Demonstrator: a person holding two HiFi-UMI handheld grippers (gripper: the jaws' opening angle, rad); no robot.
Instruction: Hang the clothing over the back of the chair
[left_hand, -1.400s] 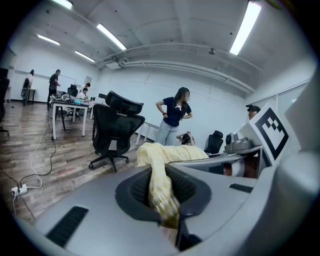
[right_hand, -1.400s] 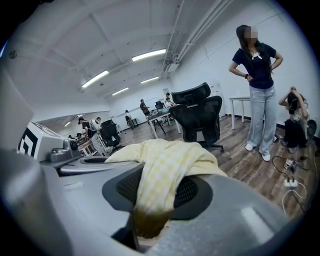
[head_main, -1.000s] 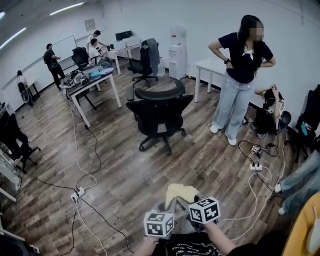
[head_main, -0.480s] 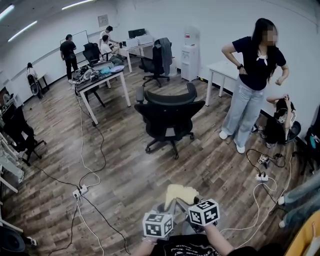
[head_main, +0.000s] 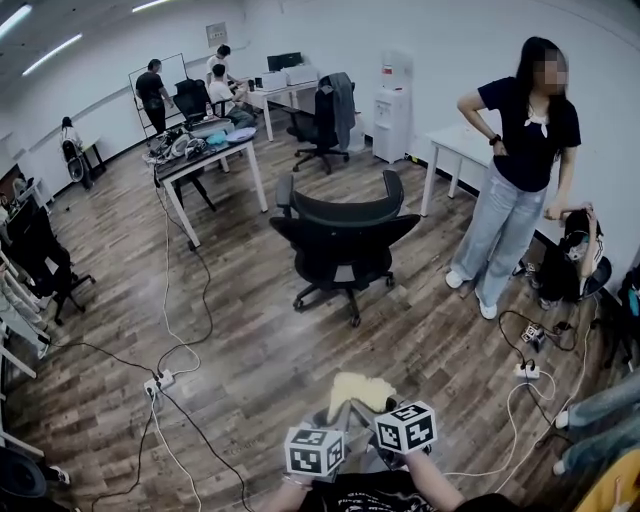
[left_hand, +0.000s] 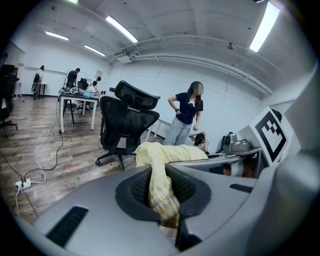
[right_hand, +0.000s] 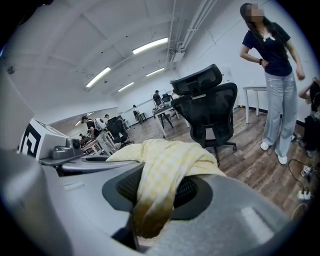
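Head view: black chair (head_main: 345, 240) stands mid-floor, with a person (head_main: 520, 170) standing to its right. Well short of the chair, yellow clothing (head_main: 362, 390) hangs bunched between left gripper (left_hand: 162, 202) and right gripper (right_hand: 150, 210), both clenched on it.

Chair (head_main: 345, 238) beyond clothing (head_main: 362, 388), person (head_main: 525, 150) right of chair, desk (head_main: 207, 166) left

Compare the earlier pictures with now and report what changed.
The carrier has advanced toward the black chair, which now looks nearer and sits further right in the head view. The standing person has dropped one hand from the hip. Nothing was taken hold of or let go. Unchanged: the left gripper and right gripper stay shut on the yellow clothing, held low in front.
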